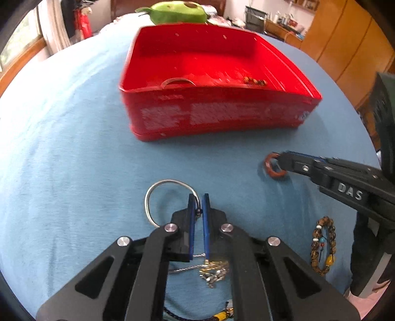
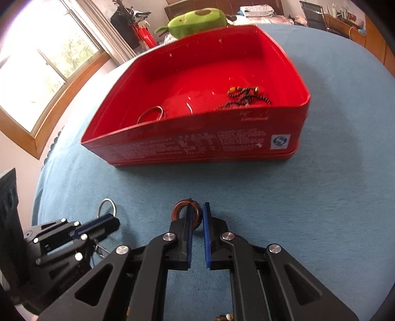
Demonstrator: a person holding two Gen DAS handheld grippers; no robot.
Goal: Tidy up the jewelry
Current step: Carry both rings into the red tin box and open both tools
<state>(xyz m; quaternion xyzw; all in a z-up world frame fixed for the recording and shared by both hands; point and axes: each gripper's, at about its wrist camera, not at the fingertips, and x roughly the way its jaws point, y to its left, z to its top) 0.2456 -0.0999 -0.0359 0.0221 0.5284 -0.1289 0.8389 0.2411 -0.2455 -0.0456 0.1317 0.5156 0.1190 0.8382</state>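
My left gripper (image 1: 198, 197) is shut on the right side of a thin silver bangle (image 1: 167, 182), which rests on the blue cloth (image 1: 74, 148). My right gripper (image 2: 197, 207) is shut on a small brown wooden ring (image 2: 179, 210), held upright just above the cloth. Each gripper also shows in the other view: the right gripper (image 1: 280, 160) with the brown ring (image 1: 267, 165), and the left gripper (image 2: 112, 218) with the silver bangle (image 2: 106, 199). Ahead stands the open red box (image 1: 222, 116) (image 2: 197, 145). It holds another silver bangle (image 2: 150, 114) and a dark bead chain (image 2: 246, 96).
A brown bead bracelet (image 1: 323, 249) lies on the cloth at the right, below the right gripper. A tangled gold and silver chain (image 1: 212, 270) and a cord with a yellow bead (image 1: 222, 314) lie under my left gripper. A green plush (image 1: 177, 11) sits behind the box.
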